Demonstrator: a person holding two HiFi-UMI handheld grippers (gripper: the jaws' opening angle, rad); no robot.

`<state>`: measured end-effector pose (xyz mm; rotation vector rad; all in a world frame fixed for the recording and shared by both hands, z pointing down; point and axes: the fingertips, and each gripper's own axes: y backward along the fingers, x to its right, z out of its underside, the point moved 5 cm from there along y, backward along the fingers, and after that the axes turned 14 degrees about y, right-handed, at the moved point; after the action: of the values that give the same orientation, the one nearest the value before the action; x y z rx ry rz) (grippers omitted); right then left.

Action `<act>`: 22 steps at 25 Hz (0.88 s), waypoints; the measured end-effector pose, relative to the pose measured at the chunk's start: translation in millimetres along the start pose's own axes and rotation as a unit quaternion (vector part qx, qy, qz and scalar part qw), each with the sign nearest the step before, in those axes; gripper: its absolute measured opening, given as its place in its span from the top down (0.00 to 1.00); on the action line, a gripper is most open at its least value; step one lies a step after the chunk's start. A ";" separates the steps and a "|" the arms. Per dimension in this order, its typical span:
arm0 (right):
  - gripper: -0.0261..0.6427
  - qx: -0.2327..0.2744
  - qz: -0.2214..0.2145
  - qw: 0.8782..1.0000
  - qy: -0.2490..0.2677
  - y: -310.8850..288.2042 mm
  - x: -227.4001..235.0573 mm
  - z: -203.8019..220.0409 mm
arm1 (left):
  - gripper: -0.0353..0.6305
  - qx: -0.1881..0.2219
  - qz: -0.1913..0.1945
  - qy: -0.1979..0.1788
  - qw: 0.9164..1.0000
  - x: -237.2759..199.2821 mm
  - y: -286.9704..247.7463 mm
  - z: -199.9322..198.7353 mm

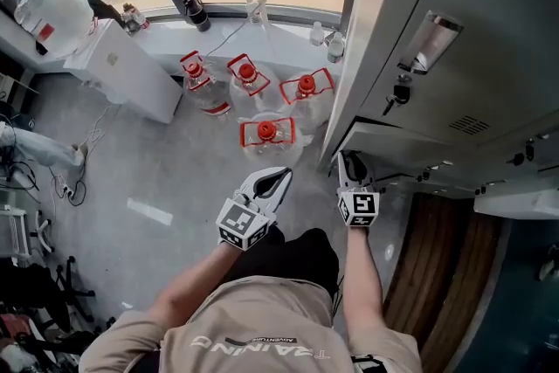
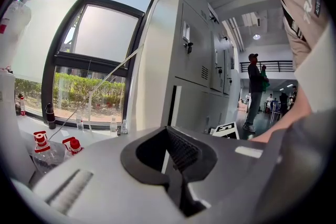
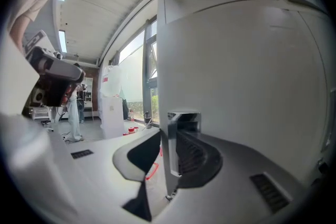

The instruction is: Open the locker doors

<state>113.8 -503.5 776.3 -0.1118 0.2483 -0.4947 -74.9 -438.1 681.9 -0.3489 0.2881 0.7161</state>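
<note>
A bank of grey lockers (image 1: 472, 22) stands at the right in the head view. My right gripper (image 1: 352, 160) is at the free edge of a low locker door (image 1: 393, 140) that stands slightly ajar. In the right gripper view this door (image 3: 236, 86) fills the right side, and its thin edge with a chrome latch plate (image 3: 184, 115) runs between the jaws of the right gripper (image 3: 170, 118), which close on it from both sides. My left gripper (image 1: 281, 176) hangs left of the lockers over the floor, its jaws (image 2: 168, 131) shut on nothing.
Several big water bottles with red caps (image 1: 266, 133) stand on the floor ahead of the grippers. A white box (image 1: 122, 70) sits at the window to the left, with cables (image 1: 74, 179) beside it. Another locker door (image 1: 515, 201) juts out further right. A person (image 2: 256, 86) stands far down the aisle.
</note>
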 end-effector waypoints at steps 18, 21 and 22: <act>0.77 -0.147 0.155 0.975 -0.064 246.9 11.8 34.9 | 0.94 -0.067 0.071 0.010 0.995 95.7 42.2 -30.6; 0.77 -0.166 0.180 0.967 -0.069 272.4 25.8 39.8 | 0.94 -0.072 0.078 0.002 0.994 109.3 43.0 -35.6; 0.78 -0.172 0.186 0.965 -0.068 278.8 29.2 40.6 | 0.94 -0.071 0.081 0.001 0.994 114.2 42.7 -36.5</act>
<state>276.2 -271.9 763.2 -0.4294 0.2121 -0.0651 -26.8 -356.1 597.3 -0.4654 0.2707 0.8994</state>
